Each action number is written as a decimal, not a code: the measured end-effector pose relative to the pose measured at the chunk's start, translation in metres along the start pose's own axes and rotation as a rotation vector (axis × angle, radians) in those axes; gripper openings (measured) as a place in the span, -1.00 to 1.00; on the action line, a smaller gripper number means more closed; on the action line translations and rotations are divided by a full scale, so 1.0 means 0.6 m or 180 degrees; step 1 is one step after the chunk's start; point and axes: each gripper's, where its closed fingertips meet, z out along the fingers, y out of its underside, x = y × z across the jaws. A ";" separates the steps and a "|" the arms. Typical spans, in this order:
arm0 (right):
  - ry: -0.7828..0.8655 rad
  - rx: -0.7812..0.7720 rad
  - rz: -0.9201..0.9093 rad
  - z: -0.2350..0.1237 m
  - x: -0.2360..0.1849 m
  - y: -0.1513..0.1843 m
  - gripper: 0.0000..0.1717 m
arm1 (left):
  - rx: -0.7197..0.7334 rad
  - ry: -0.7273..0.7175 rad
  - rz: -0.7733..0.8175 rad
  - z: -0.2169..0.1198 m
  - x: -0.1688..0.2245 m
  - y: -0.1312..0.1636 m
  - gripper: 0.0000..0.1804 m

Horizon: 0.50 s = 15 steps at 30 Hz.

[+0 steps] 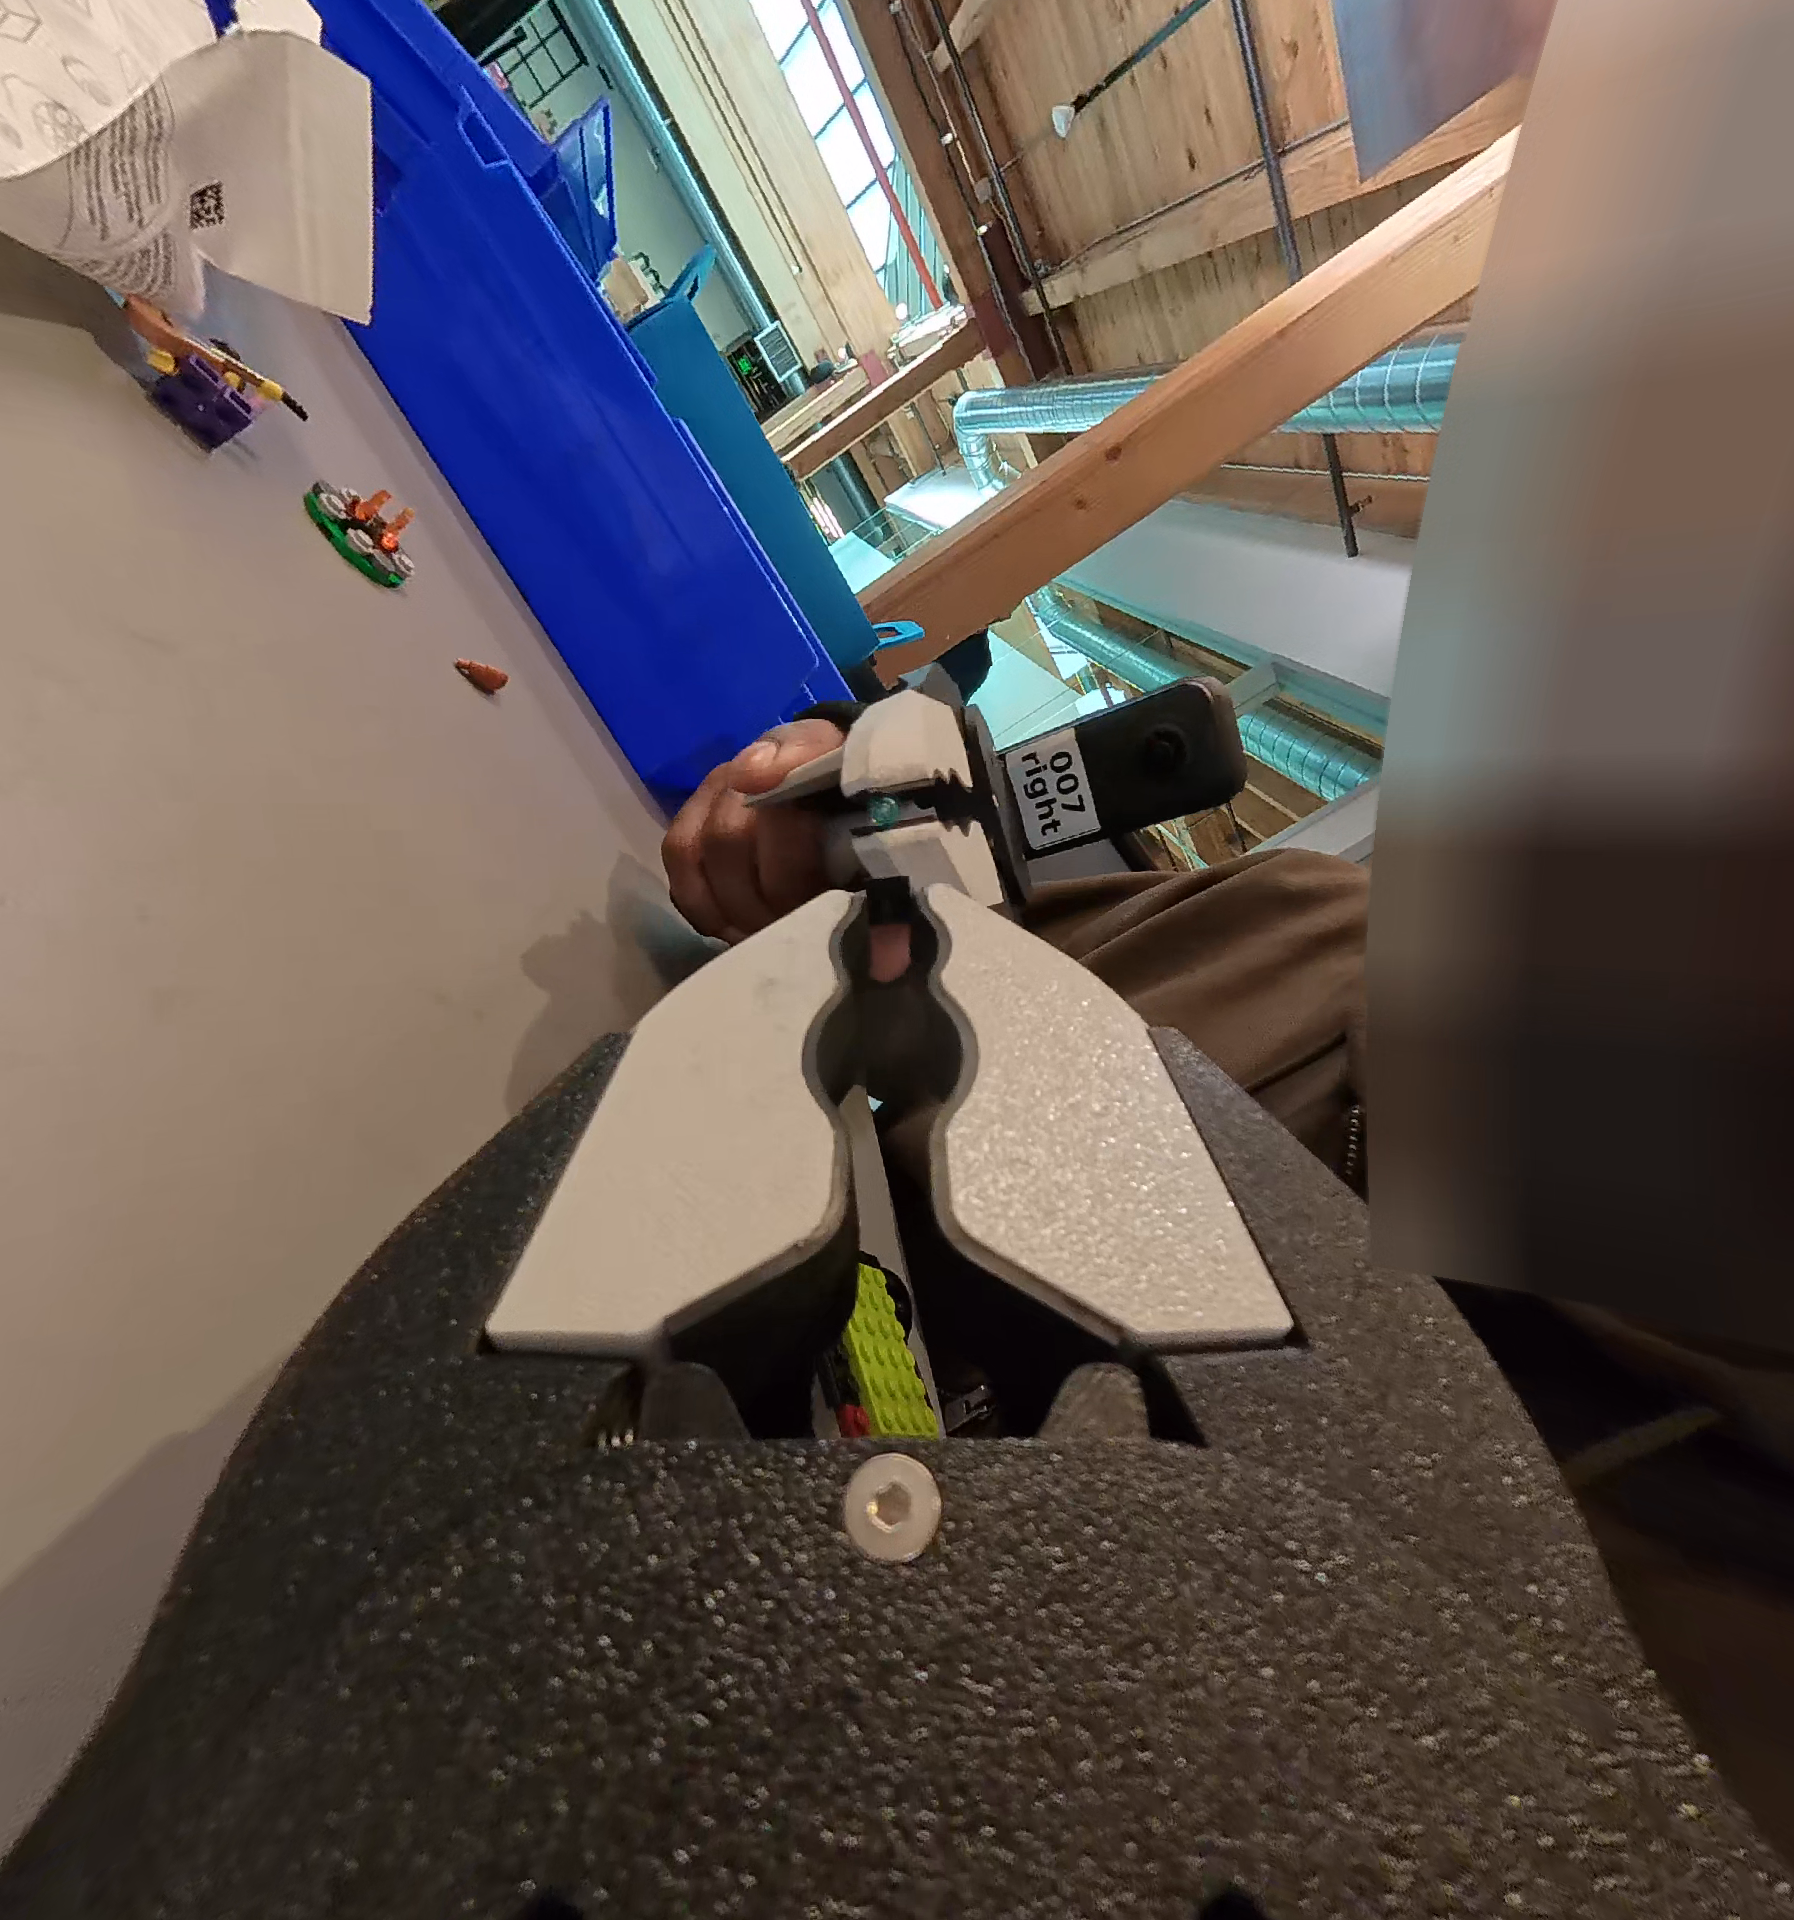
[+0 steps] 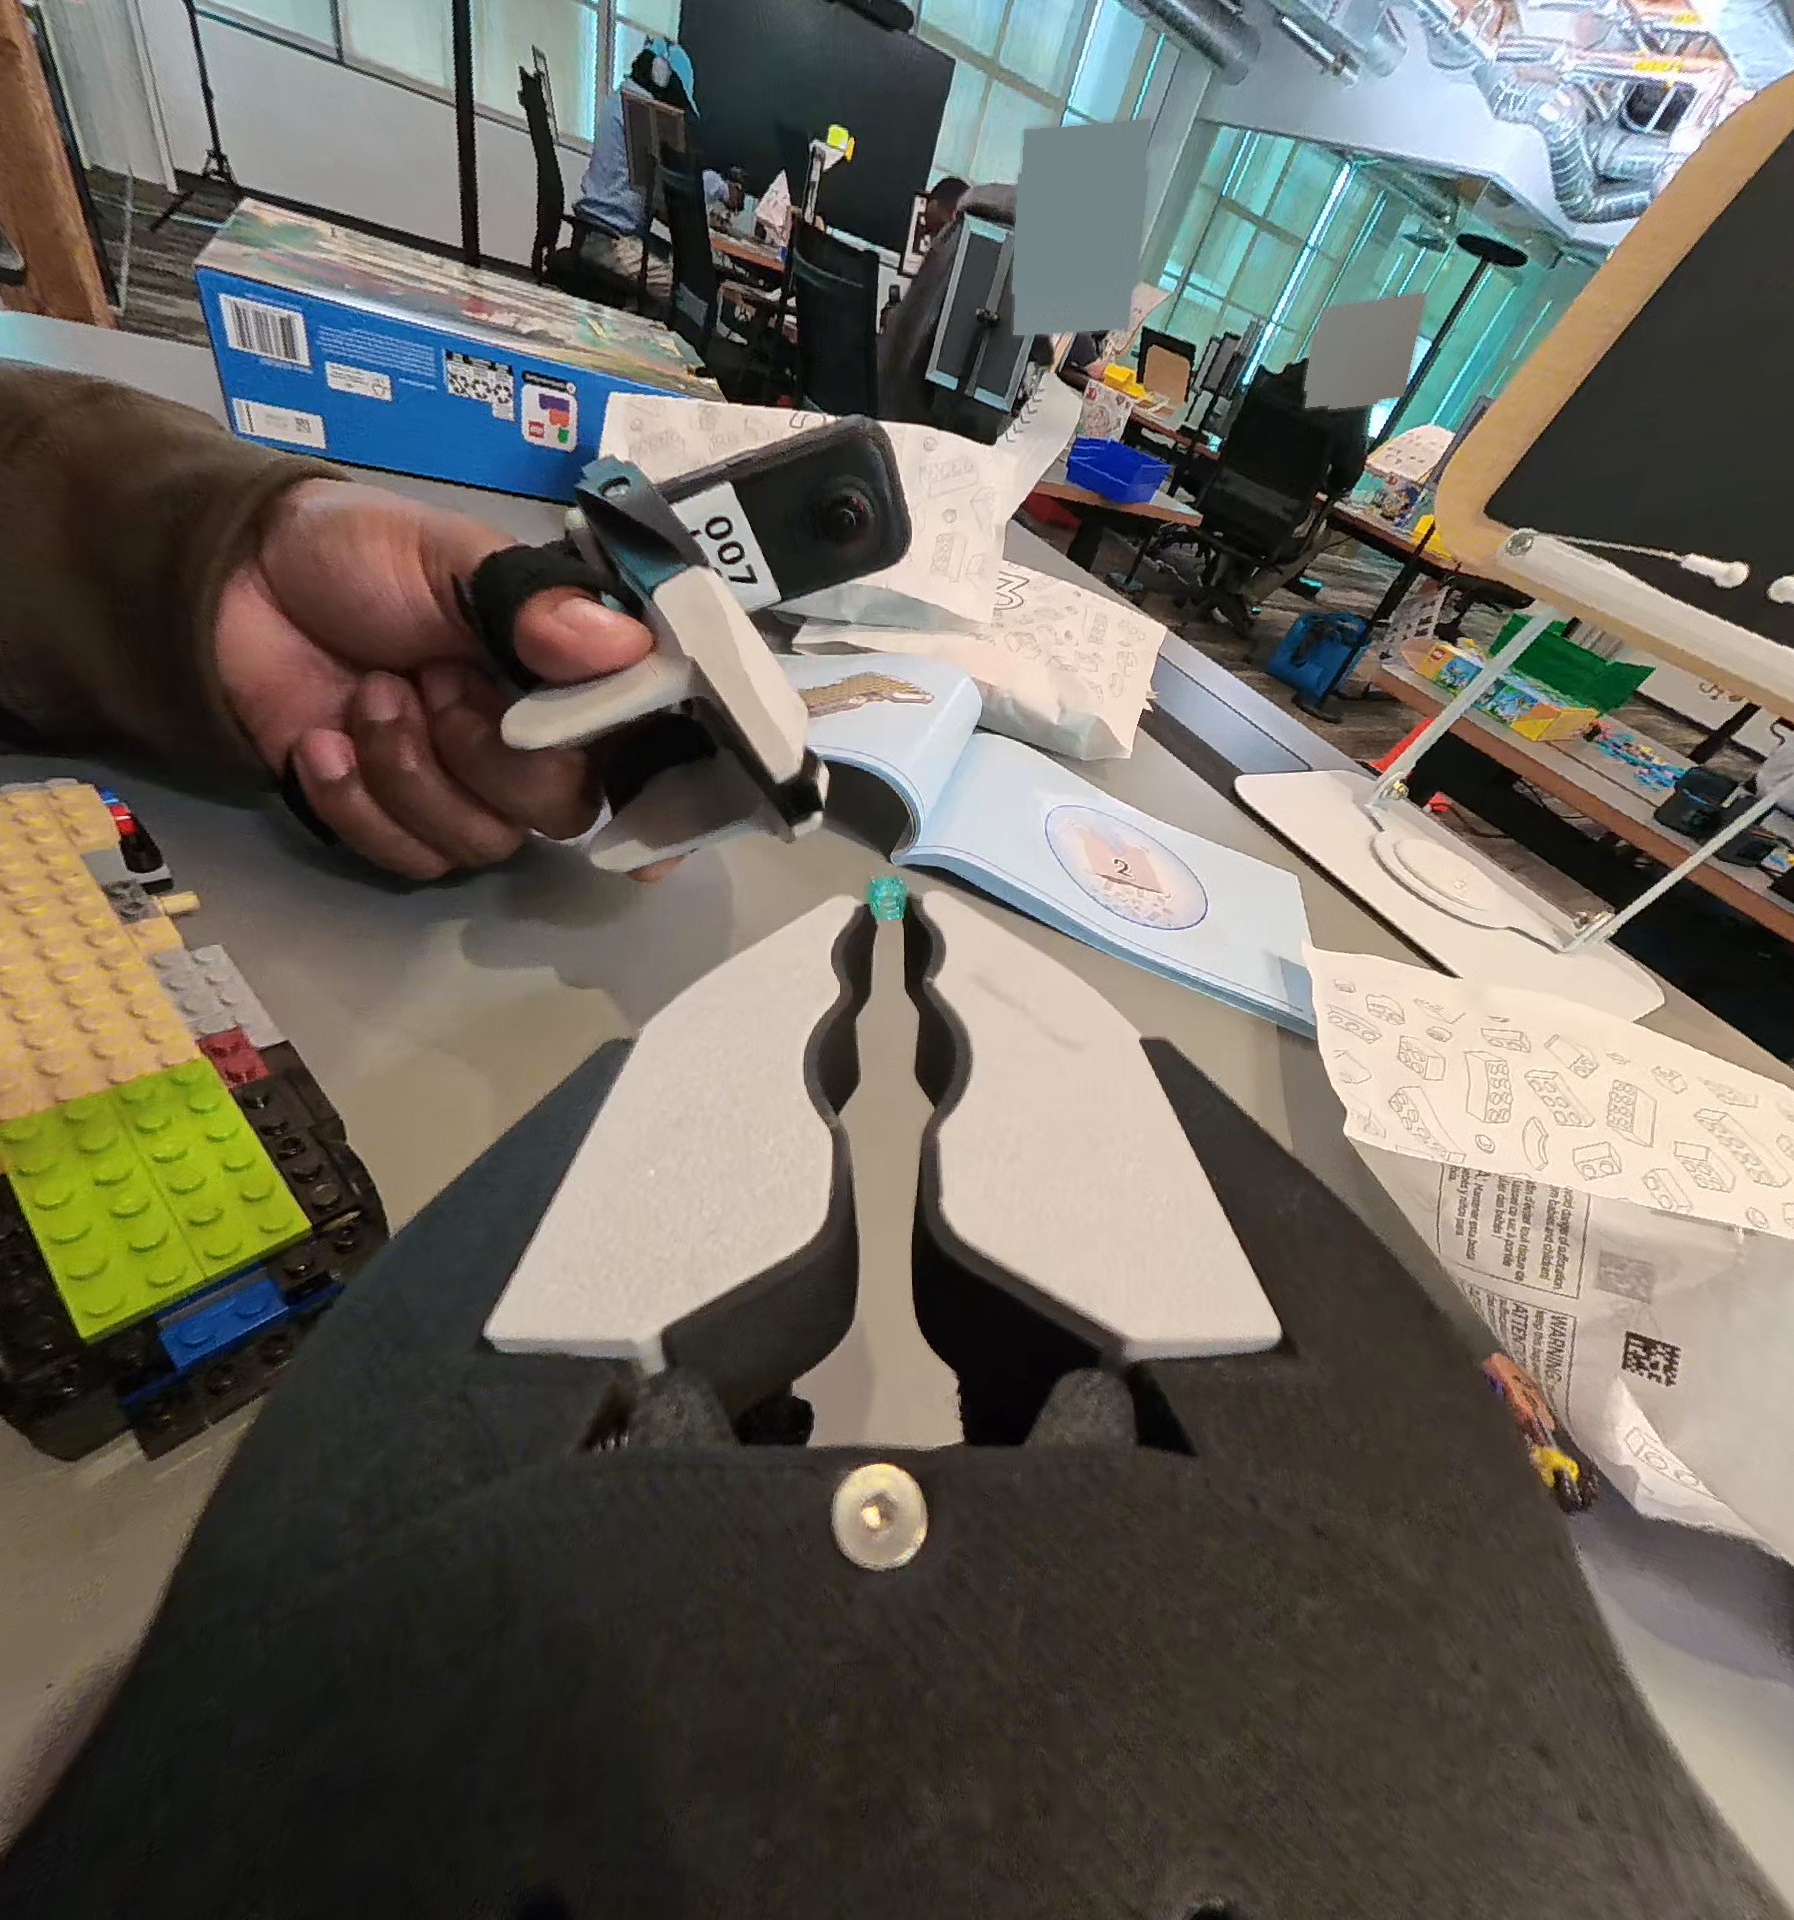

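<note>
My left gripper is shut on a small black piece, pinched at the very tips. In the right wrist view it is held by a hand, with the black piece showing at its tips. My right gripper is shut on a small translucent teal round stud at its fingertips. In the left wrist view the right gripper is just beyond my left tips, with the teal stud between its fingers. The two grippers' tips are close together above the grey table.
A brick build with tan, lime and black plates lies at the left. An open booklet, printed paper bags, a blue box and a stand's white base are around. A blue bin and small loose pieces show in the left wrist view. Left and right tips are no more than a few centimetres apart.
</note>
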 end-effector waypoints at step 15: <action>0.2306 -0.1037 0.0122 -0.313 0.291 -0.030 -0.92 | -0.0046 -0.0033 0.0139 0.001 0.000 0.001 -0.92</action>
